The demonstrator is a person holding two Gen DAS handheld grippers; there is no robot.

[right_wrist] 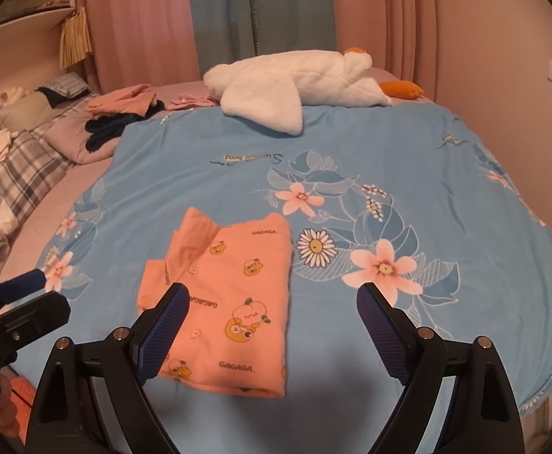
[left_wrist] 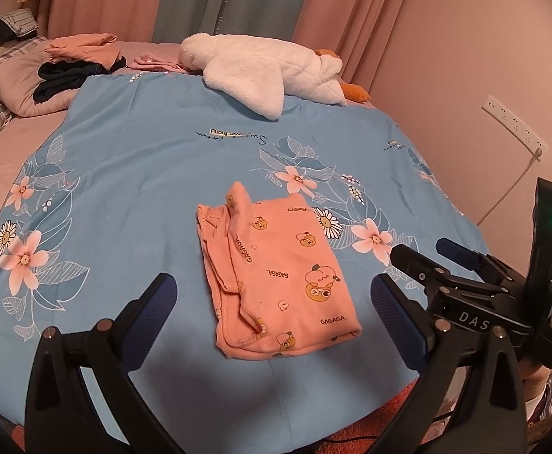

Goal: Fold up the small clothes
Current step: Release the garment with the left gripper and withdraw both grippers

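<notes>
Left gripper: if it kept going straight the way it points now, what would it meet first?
Most likely the folded pink garment, lying directly between the open jaws of the left gripper on the blue floral sheet; depth is unclear.

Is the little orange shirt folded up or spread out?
Folded. The orange shirt lies as a compact rectangle with layered edges and a sleeve tucked over.

A home bedroom: floral bedspread [left_wrist: 132,174], pillows [left_wrist: 7,75], curtains [left_wrist: 208,0] (plus a plush goose [right_wrist: 306,83]).

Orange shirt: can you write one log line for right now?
shirt: folded, on blue sheet | left gripper: open, empty | right gripper: open, empty
</notes>
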